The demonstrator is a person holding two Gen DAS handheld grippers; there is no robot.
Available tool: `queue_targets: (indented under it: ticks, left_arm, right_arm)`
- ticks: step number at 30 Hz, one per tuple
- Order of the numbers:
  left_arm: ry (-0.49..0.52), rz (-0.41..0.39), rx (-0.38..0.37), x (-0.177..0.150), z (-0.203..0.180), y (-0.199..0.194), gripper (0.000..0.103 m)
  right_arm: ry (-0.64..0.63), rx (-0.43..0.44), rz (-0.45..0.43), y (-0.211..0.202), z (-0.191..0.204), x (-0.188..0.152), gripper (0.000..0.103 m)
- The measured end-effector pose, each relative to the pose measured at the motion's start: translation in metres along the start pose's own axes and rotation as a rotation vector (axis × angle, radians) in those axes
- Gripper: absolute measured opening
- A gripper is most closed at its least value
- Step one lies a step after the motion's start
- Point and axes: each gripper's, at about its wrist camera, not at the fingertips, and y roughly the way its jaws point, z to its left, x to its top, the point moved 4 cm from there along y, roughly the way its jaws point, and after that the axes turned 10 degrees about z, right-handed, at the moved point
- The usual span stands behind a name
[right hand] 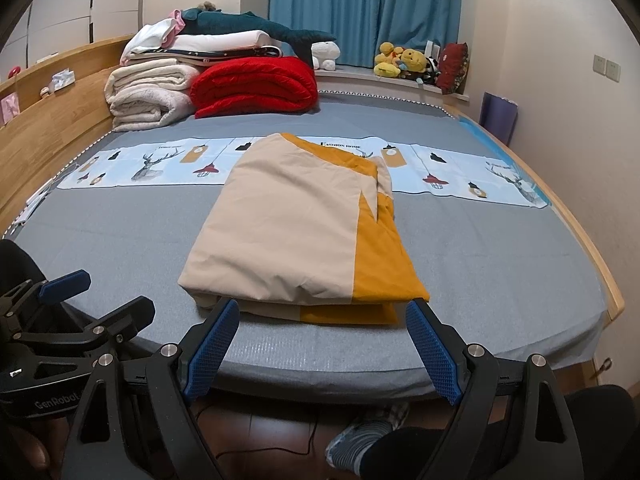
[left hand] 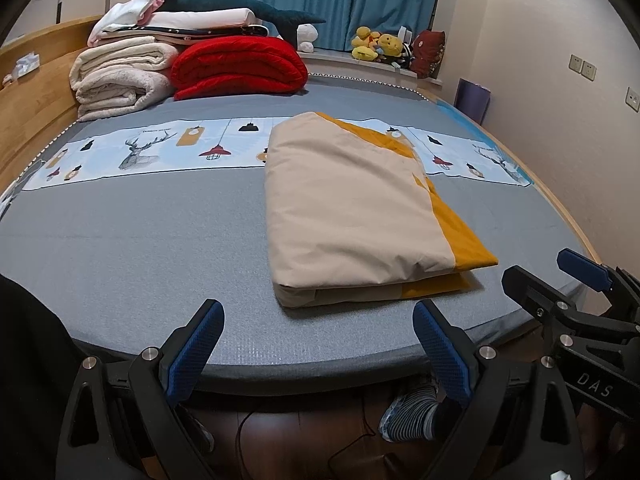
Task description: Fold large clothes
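Grey bedding is covering the bed [right hand: 500, 280], which is filling most of both views, with a printed strip of deer and lamps [right hand: 160, 164] running across it and blue curtains [right hand: 360, 8] hanging at the far wall.

Relative to that printed strip, the folded beige-and-mustard cloth [right hand: 288, 240] is lying mostly on the near side, its far end overlapping the strip and its near edge sitting close to the bed's front edge. It is resting flat in several layers, which suggests the folding is largely done; it is probably sitting near the edge so that both claws can reach it easily.

Beyond the strip, a red quilt [right hand: 256, 88] and a stack of cream blankets [right hand: 148, 96] are lying piled against the wooden headboard, likely kept out of the working area.

On the near side of the strip, the right claw [right hand: 320, 344] is hovering just short of the cloth's near edge, its blue pads spread wide and gripping nothing. The left claw [left hand: 316, 348] is hovering near the cloth's near left corner, likewise spread wide and empty. Both seem to be waiting clear of the fabric, so nothing is disturbing the fold.
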Motion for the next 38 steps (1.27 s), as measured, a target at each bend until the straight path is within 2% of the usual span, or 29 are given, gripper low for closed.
queue_targets:
  ticks: [38]
  left_arm:
    - [0.0,0.003,-0.005,0.0,-0.0036,0.0028,0.094]
  right_arm:
    - [-0.001,-0.002,-0.001,0.0008,0.0005,-0.0002,0.086]
